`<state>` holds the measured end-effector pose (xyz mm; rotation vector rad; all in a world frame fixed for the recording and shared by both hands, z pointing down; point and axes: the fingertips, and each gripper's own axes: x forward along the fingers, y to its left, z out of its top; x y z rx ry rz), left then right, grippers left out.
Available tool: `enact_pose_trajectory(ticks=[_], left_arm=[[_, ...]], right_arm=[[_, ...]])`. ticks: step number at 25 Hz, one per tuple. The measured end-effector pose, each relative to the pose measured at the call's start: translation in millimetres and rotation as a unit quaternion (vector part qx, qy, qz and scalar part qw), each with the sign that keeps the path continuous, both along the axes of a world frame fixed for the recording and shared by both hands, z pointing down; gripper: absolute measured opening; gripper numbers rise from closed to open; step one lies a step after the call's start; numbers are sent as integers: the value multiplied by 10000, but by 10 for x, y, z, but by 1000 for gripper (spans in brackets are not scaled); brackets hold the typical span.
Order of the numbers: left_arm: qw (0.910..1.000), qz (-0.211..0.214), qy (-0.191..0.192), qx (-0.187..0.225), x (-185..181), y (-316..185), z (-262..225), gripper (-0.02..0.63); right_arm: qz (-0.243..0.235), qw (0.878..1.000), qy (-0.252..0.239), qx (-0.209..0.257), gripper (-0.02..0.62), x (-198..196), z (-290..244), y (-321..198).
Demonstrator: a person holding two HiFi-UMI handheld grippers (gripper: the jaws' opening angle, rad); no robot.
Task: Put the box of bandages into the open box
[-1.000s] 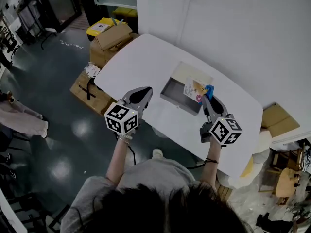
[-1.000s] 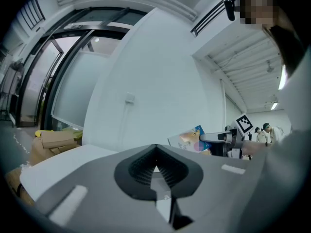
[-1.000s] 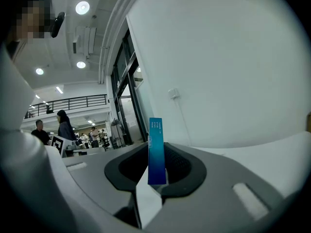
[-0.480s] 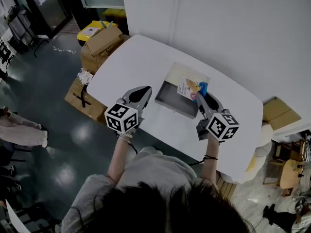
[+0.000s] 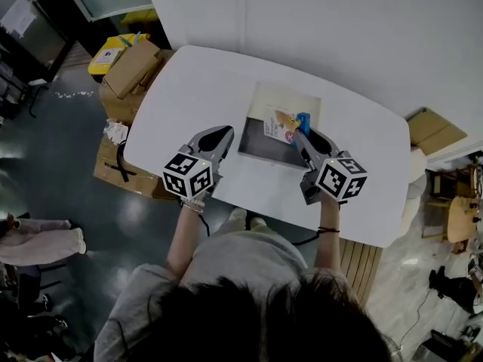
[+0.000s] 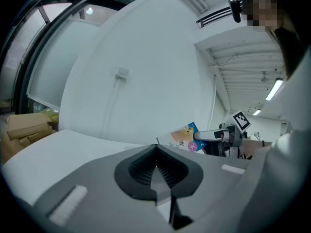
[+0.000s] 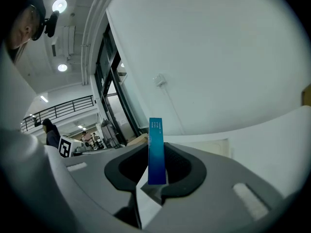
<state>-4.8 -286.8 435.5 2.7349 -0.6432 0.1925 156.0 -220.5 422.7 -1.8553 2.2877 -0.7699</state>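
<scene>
Head view: right tongs are gripping the flat blue-and-yellow cardboard bandage box, holding it over the open grey box on the white worktop. Left tongs are hovering closed, empty.

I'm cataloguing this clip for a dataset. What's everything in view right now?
table: one, white, centre.
open box: one, grey with a cream lid, on the table.
box of bandages: one, pale with a blue edge, held over the open box.
cardboard boxes: several, brown, on the floor left of the table.
yellow container: one, beside those boxes.
left gripper: grey, over the table, jaws together and empty.
right gripper: grey, jaws clamped on the box of bandages.
</scene>
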Motion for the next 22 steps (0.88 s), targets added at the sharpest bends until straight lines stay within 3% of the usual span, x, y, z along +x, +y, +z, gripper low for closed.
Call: enact_pose_trajectory(ticks=[10,22], left_arm=[[9980,464,-82,-424,-21,-235,387,-6],[9932,742,-246,-858,126,-181,813,-6]], right_arm=[[410,9976,-450,-321,106,-31,361,-124],[329,9927,-881,-759,106,-61,732,-191]])
